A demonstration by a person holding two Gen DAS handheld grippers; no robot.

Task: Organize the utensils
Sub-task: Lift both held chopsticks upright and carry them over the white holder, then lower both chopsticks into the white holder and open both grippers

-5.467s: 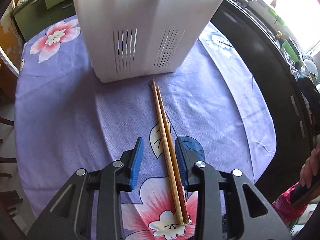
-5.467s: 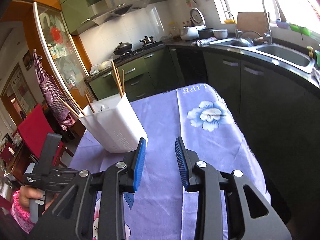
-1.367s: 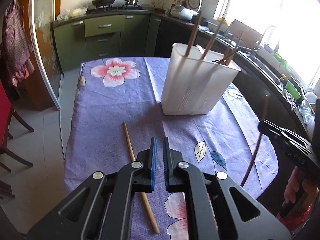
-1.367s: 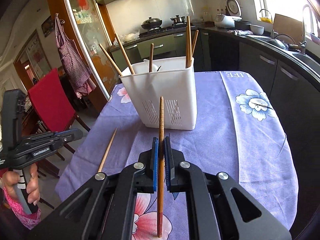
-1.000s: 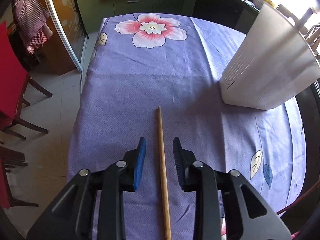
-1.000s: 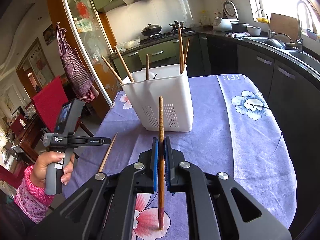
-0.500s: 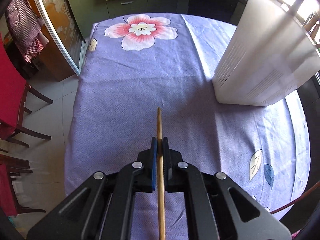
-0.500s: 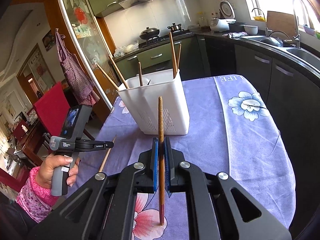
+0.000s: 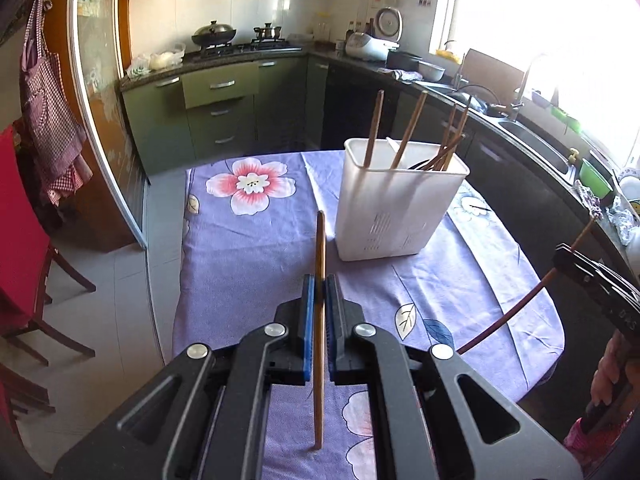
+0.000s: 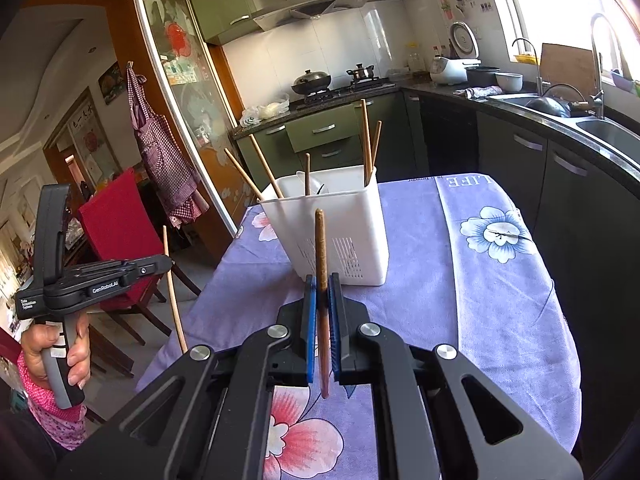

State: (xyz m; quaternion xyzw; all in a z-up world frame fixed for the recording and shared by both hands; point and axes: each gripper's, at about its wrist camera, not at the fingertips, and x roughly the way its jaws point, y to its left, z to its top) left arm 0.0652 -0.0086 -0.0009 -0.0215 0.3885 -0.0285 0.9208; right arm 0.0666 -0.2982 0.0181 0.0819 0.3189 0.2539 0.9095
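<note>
The left gripper [image 9: 319,292] squeezes a light chopstick [image 9: 319,320] up off the purple tablecloth [image 9: 248,248]. The right gripper [image 10: 322,296] squeezes a dark chopstick [image 10: 321,280], too. To do this step well, I think each stick should be tipped point down, moved over the white holder [image 9: 396,208] on the table just ahead, and let go only once inside. Other chopsticks [image 9: 374,128] stand in it. The holder's inside is hard to see. The window [image 9: 560,20] is too bright to see through.
</note>
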